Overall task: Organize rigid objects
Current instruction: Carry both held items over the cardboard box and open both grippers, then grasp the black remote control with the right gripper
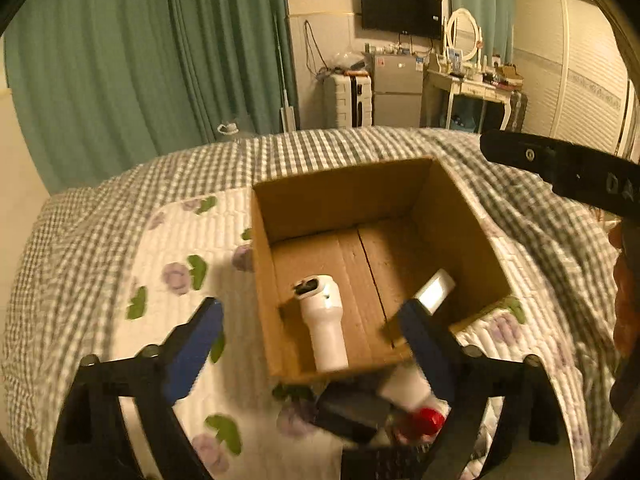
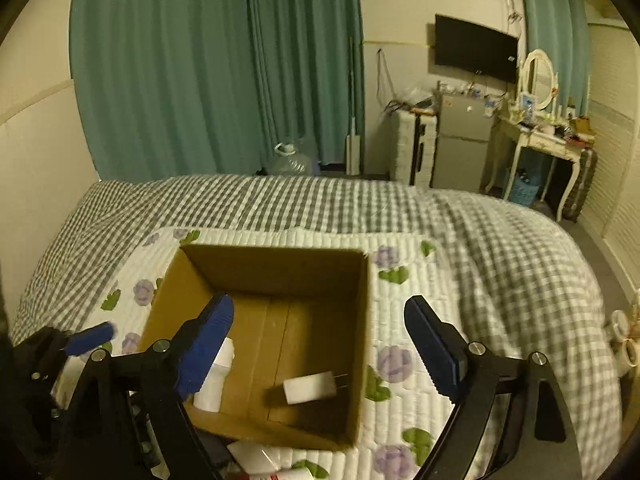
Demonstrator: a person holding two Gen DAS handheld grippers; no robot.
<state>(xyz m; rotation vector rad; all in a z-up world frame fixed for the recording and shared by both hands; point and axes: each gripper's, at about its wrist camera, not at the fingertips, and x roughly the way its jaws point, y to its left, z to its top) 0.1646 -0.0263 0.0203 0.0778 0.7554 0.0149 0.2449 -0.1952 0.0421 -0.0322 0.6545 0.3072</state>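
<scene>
An open cardboard box stands on the bed. Inside lie a white flashlight-shaped device and a white plug adapter. My left gripper is open and empty, above the box's near edge. My right gripper is open and empty, above the box's right half. In front of the box lie a white tube with a red cap, a dark block and a white item. The left gripper also shows at the left of the right wrist view.
The box sits on a white floral quilted pad over a grey checked bedspread. Green curtains, a fridge, a dressing table and a wall TV stand beyond the bed. The right gripper's body crosses the left view's upper right.
</scene>
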